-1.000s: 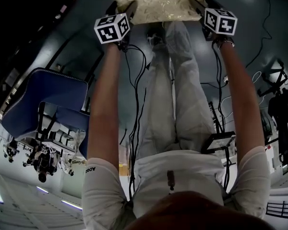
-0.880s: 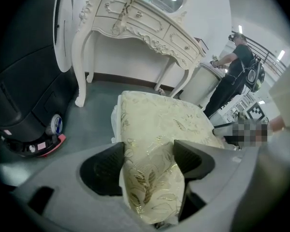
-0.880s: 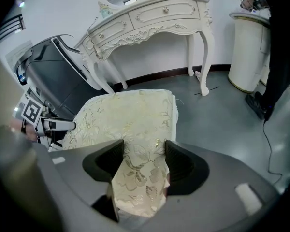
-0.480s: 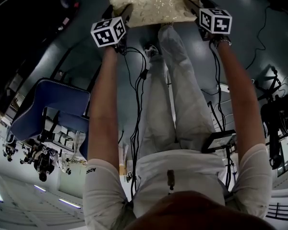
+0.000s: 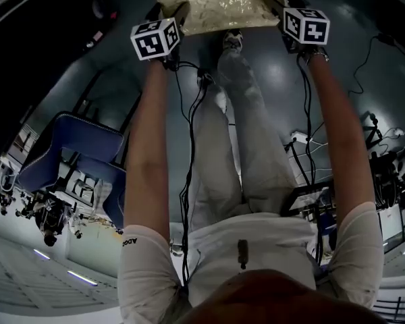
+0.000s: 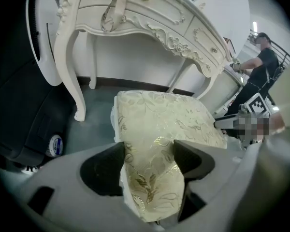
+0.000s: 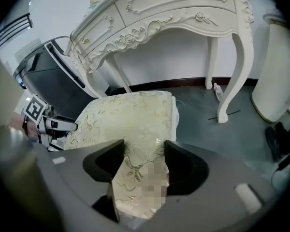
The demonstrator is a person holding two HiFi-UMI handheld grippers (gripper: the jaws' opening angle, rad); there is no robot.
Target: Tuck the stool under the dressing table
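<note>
1. Head view: stool (image 5: 216, 5) at the top edge, with a rectangular cushion of cream brocade in a gold leaf pattern and a straight near edge. Left gripper (image 5: 172, 9) and right gripper (image 5: 278, 2) at opposite sides, fingers clamped on the cushion. Smooth grey floor (image 5: 277, 66) crossed by black cables (image 5: 189, 147). Blue chair (image 5: 74, 147) well apart at left.
2. Left gripper view: dark ribbed fingers (image 6: 193, 156) pressed onto the cushion's side. Stool on the floor before the carved white desk (image 6: 150, 18), with scrolled apron and curved leg (image 6: 70, 66). Bare floor between leg and cushion.
3. Right gripper view: fingers (image 7: 183, 166) closed on the opposite side. Opening under the desk beyond the stool, flanked by a slender cabriole leg (image 7: 234, 71).
</note>
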